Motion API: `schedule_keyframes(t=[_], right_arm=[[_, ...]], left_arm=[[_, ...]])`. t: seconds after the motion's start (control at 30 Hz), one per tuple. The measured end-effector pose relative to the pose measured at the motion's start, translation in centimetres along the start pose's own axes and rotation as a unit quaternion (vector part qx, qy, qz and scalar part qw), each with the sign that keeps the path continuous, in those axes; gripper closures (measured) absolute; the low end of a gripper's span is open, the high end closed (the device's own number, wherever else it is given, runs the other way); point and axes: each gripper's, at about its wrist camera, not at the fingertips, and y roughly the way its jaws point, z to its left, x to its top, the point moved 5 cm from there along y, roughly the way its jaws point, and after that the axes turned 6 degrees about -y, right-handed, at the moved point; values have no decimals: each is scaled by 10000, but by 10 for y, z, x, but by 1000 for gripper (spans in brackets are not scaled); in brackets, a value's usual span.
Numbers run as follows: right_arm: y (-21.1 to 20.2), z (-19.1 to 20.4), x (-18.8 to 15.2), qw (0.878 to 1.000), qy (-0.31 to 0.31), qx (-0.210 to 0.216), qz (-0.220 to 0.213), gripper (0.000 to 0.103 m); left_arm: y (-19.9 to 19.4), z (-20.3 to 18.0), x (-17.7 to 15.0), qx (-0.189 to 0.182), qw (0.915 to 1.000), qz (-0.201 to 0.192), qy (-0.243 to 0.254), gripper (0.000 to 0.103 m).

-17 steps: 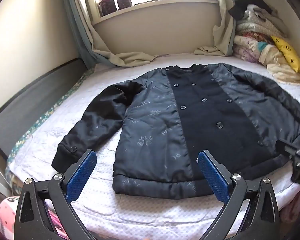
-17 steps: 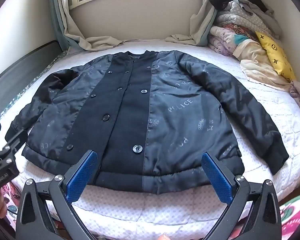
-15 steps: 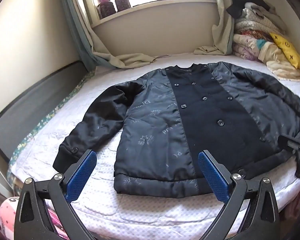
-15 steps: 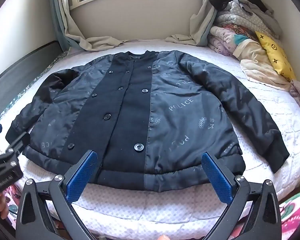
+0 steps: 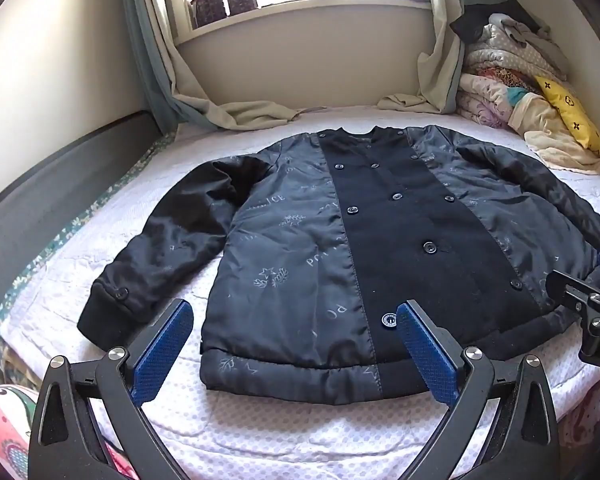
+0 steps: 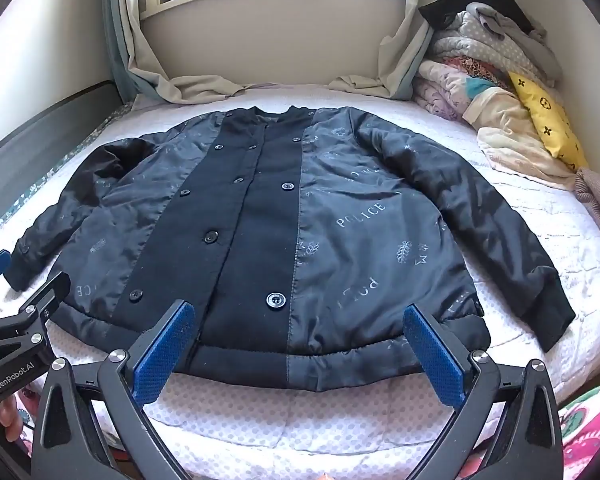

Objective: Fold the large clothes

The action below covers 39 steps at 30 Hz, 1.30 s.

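A black buttoned jacket (image 5: 380, 248) (image 6: 284, 232) with shiny printed side panels lies flat, front up, on a white quilted bed (image 5: 284, 428) (image 6: 284, 424), both sleeves spread outward. My left gripper (image 5: 294, 322) hovers wide open over the jacket's hem on its left half, nothing between the blue pads. My right gripper (image 6: 300, 324) hangs wide open above the hem near the middle, also empty. Each gripper shows at the edge of the other's view: the right gripper (image 5: 592, 300) and the left gripper (image 6: 16, 312).
A heap of folded blankets (image 6: 492, 80) with a yellow cushion (image 6: 544, 116) sits at the bed's far right corner. Curtains (image 5: 204, 92) drape onto the bed under a window sill with jars (image 5: 224, 0). A dark bed frame (image 5: 40, 208) runs along the left.
The left gripper has shifted slightly so the jacket sits a little further right and lower in its view. The right gripper edged a bit closer to the hem. Both stayed open.
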Motion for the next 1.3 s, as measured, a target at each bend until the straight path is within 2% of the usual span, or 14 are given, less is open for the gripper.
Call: schedule_keyframes(t=[0.33, 0.9, 1.1, 1.3], right_arm=[[6, 1, 0, 10000, -49, -21, 22, 0], [7, 3, 0, 9999, -86, -60, -21, 0], [-10, 1, 6, 9999, -80, -89, 64, 0], [-40, -2, 36, 9997, -94, -211, 68, 0]], left_arm=[[1, 5, 2, 48, 9997, 36, -244, 0], [0, 9, 3, 100, 9997, 16, -205, 0], [-33, 17, 19, 218, 9995, -118, -186, 0], [-68, 20, 54, 63, 9984, -457, -327, 0]])
